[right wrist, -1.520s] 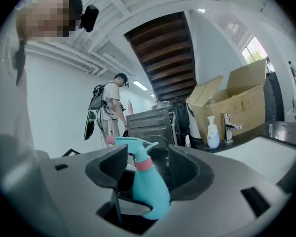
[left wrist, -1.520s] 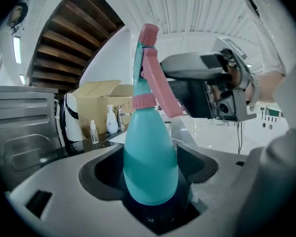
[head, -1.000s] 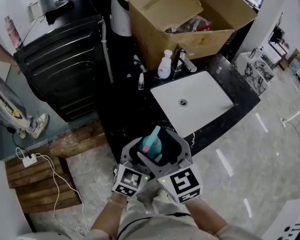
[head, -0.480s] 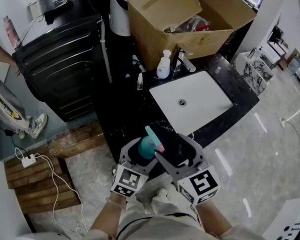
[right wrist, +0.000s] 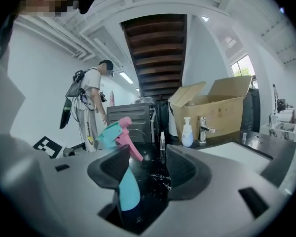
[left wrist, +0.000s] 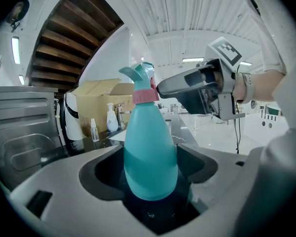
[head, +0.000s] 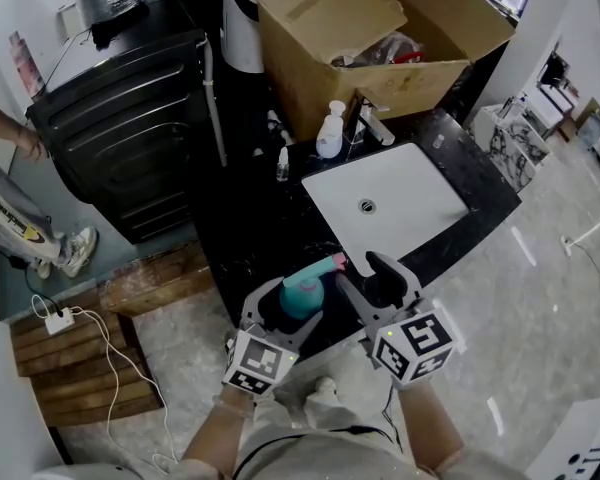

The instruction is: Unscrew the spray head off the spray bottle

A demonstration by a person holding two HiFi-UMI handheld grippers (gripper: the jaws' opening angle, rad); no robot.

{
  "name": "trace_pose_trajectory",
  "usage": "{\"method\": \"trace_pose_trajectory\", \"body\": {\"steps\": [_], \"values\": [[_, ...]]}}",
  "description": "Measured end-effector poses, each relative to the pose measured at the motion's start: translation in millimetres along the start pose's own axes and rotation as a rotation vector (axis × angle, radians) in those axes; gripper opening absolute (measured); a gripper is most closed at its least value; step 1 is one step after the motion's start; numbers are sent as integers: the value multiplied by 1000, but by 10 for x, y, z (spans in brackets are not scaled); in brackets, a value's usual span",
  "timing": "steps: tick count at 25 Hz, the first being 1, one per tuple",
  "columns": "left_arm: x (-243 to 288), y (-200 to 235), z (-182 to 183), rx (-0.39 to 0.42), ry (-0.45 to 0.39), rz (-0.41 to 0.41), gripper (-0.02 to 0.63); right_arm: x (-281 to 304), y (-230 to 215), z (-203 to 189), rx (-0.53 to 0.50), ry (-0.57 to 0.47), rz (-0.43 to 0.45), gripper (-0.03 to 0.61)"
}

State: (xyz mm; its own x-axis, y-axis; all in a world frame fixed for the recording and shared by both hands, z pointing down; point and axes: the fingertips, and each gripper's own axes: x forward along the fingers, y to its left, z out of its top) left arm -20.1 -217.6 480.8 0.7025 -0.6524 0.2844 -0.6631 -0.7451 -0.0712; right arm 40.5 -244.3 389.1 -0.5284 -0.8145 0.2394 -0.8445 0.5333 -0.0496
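A teal spray bottle (head: 300,296) with a teal and pink spray head (head: 320,266) stands upright in front of the person, over the edge of the black counter. My left gripper (head: 298,310) is shut on the bottle's body (left wrist: 150,147), one pad on each side. The spray head (left wrist: 140,78) sits on the neck above a pink collar. My right gripper (head: 365,276) hangs to the right of the head, apart from it. Its jaws have just been closing and nothing is between them. In the right gripper view the bottle (right wrist: 126,194) shows behind the left jaw of my right gripper (right wrist: 147,164).
A white sink (head: 385,203) is set in the black counter (head: 250,228), with a faucet (head: 365,118), a white pump bottle (head: 329,133) and a small clear spray bottle (head: 282,165) behind it. An open cardboard box (head: 380,38) stands at the back, a black cabinet (head: 130,118) and a person (head: 10,168) to the left.
My right gripper has come off the spray head and moved to the right, its jaws narrower. The spray head has turned, and its pink trigger points right. The left gripper has kept still.
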Motion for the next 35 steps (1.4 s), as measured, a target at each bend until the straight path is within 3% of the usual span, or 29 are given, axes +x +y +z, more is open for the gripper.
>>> {"method": "trace_pose_trajectory", "body": {"steps": [9, 14, 17, 22, 27, 30, 35], "values": [[5, 5, -3, -2, -1, 1, 341, 270, -20, -117, 39, 16, 8, 225], [19, 12, -17, -8, -1, -1, 341, 52, 178, 105, 72, -105, 59, 227], [14, 25, 2, -5, -1, 1, 341, -4, 540, 212, 13, -178, 169, 252], [47, 14, -87, -5, 12, -8, 341, 171, 880, 121, -142, -130, 231, 321], [50, 20, 25, 4, -1, -11, 341, 285, 920, 70, -206, -93, 197, 328], [56, 16, -4, 2, 3, -9, 341, 306, 892, 53, -260, -76, 142, 258], [65, 8, -44, 3, 8, -11, 341, 299, 795, 6, -277, -60, 77, 225]]}}
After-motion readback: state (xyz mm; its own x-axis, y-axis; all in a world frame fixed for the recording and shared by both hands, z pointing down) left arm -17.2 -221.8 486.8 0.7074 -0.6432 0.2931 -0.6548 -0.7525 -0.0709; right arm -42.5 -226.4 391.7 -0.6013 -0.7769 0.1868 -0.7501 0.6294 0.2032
